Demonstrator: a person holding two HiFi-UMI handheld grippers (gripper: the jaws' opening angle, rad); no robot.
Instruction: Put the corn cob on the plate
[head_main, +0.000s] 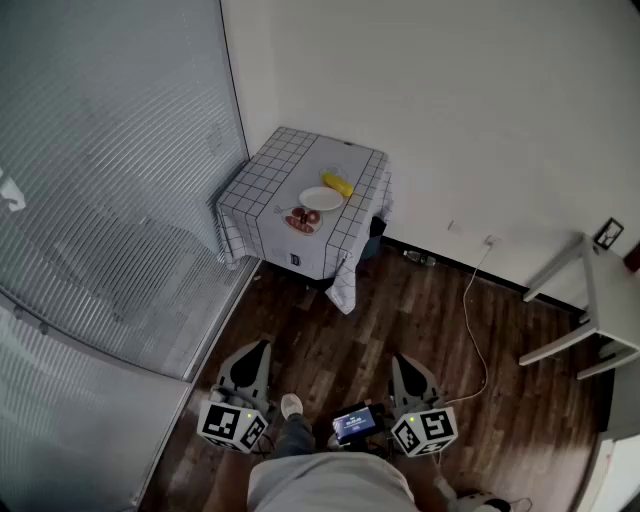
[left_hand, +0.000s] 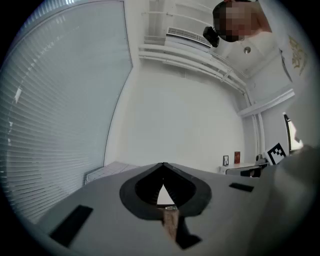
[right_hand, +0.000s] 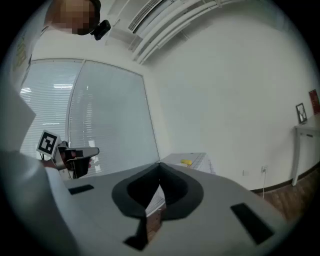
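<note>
A yellow corn cob (head_main: 338, 184) lies on a small table with a checked cloth (head_main: 275, 168) in the far corner, just beyond a white plate (head_main: 321, 198). The cob (right_hand: 186, 162) also shows as a small yellow spot in the right gripper view. My left gripper (head_main: 257, 347) and right gripper (head_main: 402, 360) hang low near my body, far from the table, above the wood floor. Both are shut with nothing between their jaws.
A second small plate with red fruit (head_main: 304, 219) sits at the table's near edge. Window blinds (head_main: 110, 180) fill the left side. A white shelf unit (head_main: 590, 305) stands at the right. A cable (head_main: 470, 310) runs across the wood floor from the wall.
</note>
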